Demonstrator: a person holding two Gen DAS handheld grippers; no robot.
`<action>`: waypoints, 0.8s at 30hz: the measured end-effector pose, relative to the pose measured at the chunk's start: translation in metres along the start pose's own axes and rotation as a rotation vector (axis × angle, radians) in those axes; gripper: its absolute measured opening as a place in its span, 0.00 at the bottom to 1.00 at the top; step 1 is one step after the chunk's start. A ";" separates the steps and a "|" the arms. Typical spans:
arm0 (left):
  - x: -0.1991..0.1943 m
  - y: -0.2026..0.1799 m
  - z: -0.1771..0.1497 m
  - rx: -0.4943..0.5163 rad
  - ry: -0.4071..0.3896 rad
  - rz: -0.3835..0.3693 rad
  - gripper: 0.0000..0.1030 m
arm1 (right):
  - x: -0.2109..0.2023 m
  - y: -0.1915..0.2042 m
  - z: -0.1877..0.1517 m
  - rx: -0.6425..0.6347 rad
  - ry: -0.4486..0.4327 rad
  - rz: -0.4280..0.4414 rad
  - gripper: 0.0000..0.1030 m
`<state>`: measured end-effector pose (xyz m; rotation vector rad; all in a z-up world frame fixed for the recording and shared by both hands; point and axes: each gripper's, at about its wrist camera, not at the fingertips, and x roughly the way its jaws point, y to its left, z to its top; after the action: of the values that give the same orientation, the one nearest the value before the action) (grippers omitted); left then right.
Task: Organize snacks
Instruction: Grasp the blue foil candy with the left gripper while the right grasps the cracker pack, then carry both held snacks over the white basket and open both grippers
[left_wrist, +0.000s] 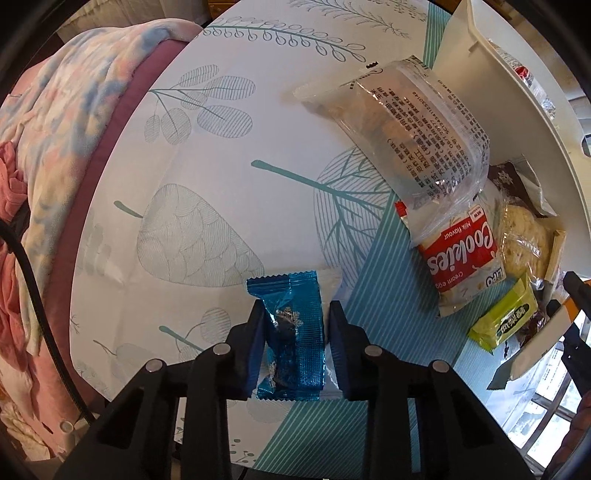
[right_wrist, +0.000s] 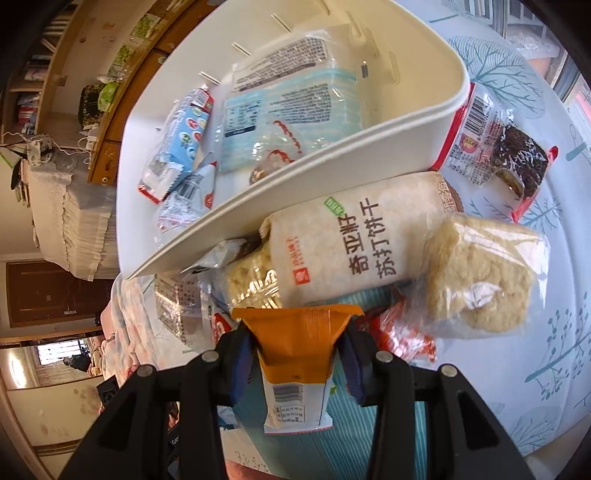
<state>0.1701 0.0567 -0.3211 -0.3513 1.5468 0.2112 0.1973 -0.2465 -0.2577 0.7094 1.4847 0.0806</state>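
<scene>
Gripping status, left: your left gripper (left_wrist: 297, 343) points down at the tablecloth (left_wrist: 207, 155) with its jaws drawn in on the blue foil packet (left_wrist: 291, 332); the pads press its two long edges.
Gripping status, right: your right gripper (right_wrist: 295, 350) has its jaws part-way in, clamped on the orange-and-white packet (right_wrist: 295, 365) at its orange upper half; the foil is pinched into a waist there.
Location, blue foil packet: alone on the cloth, well apart from the pile by the white bin (left_wrist: 491, 70).
Location, orange-and-white packet: at the near edge of the pile, just in front of the soda cracker bag (right_wrist: 354, 240) and the puffed rice cake (right_wrist: 480, 269); the white bin stands behind.
Handling, blue foil packet: you should expect it light, the wrapper crinkly and slick. Contents probably crush easily, so squeeze no harder than you must.
Handling, orange-and-white packet: light and soft-walled by the look; film may slide between the pads.
Hold point: for both, keep across the filled middle, not the crimped end seals.
Risk: neighbouring Cookies pack (left_wrist: 461, 254) and loose bags could drag along if you lift low.
</scene>
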 end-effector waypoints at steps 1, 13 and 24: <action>0.000 0.001 -0.001 0.007 0.001 -0.005 0.29 | -0.002 0.002 -0.003 -0.004 -0.008 0.004 0.41; -0.047 0.035 -0.014 0.080 -0.071 -0.041 0.29 | -0.036 0.040 -0.033 -0.121 -0.153 0.012 0.41; -0.123 0.036 0.003 0.175 -0.182 -0.089 0.28 | -0.086 0.078 -0.039 -0.266 -0.343 0.026 0.41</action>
<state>0.1576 0.1018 -0.2023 -0.2547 1.3559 0.0368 0.1796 -0.2099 -0.1422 0.4980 1.1109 0.1652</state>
